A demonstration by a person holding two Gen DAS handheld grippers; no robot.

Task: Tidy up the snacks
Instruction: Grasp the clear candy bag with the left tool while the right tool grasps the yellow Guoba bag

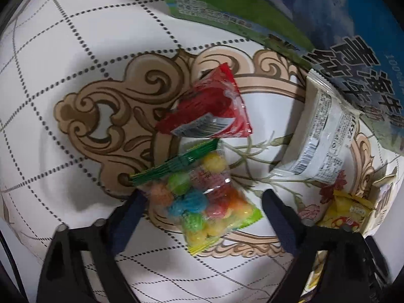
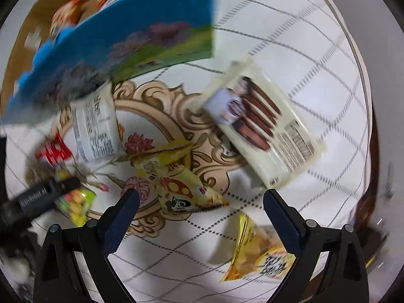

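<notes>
Here, taking the blue-and-green milk carton (image 1: 328, 25) as landmark and going left to right in the left wrist view: the left gripper (image 1: 202, 204) points down with its jaws spread either side of one clear bag of coloured puffed balls (image 1: 204, 199), the pads not yet pressing on it, which looks like the setup for a pick. One red triangular packet (image 1: 212, 108) lies just above that bag, nearer the carton. One white labelled pack (image 1: 320, 136) leans against the carton's foot, and one yellow packet (image 1: 346, 209) sits beyond it.

In the right wrist view the right gripper (image 2: 200, 203) hangs over a yellow mushroom-print packet (image 2: 181, 186) below the carton, jaws spread, gripping nothing. To its right lie one cream chocolate-biscuit pack (image 2: 265, 128) and one yellow crisp bag (image 2: 260, 250). All rest on the patterned tablecloth (image 1: 75, 50), seemingly unsorted.
</notes>
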